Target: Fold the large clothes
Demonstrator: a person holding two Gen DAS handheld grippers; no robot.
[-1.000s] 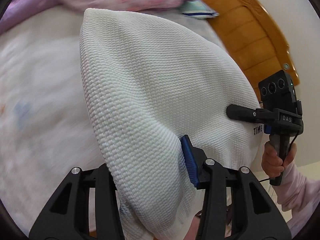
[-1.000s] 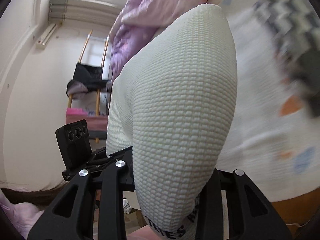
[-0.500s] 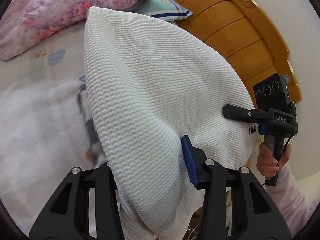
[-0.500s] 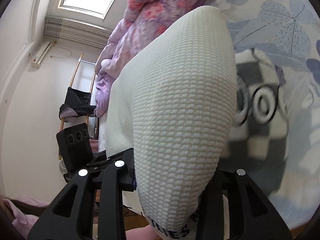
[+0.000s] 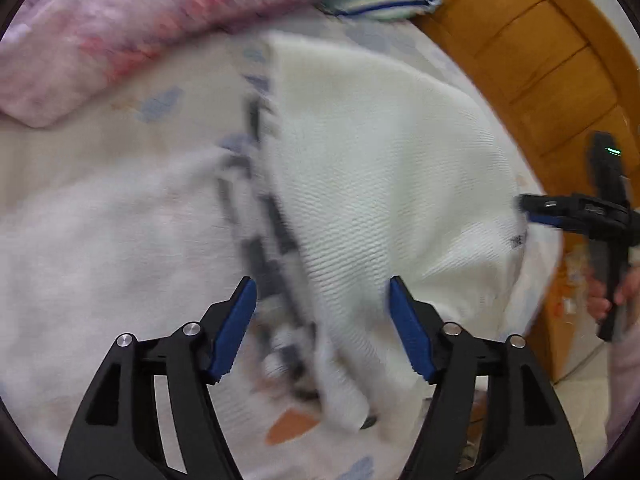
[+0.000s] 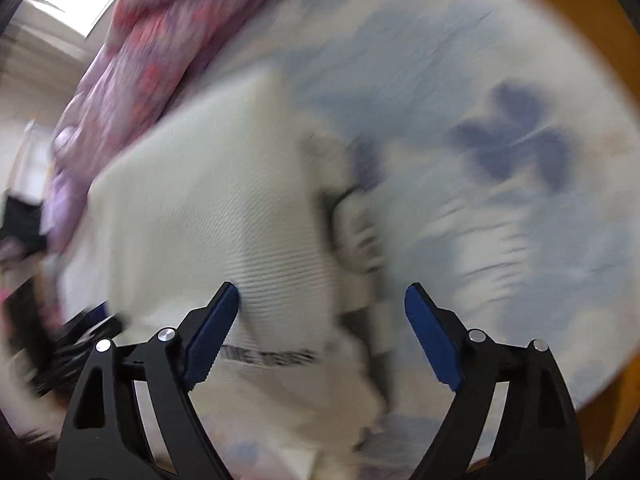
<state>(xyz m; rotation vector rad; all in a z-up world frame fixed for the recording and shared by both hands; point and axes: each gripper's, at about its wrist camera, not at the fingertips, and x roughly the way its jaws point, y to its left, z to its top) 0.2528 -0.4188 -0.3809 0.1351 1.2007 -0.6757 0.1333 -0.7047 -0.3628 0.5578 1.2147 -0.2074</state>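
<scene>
Both grippers' fingers have just been opening and stand apart, gripping nothing. The left gripper (image 5: 322, 320) has the white knit sweater (image 5: 380, 168) running from between its fingers toward upper right on the bed (image 5: 100, 220); the right gripper (image 6: 322, 332) sits over its hem, lettering too blurred to read.

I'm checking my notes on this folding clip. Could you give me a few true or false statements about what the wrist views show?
1. Both grippers' jaws stand apart. True: the left gripper and right gripper have just been opening, pads off the cloth.
2. The white knit garment hangs in the air. False: it lies on the bed sheet.
3. A wooden headboard borders the bed. True.
4. The quilt is plain green. False: pink and purple.
</scene>
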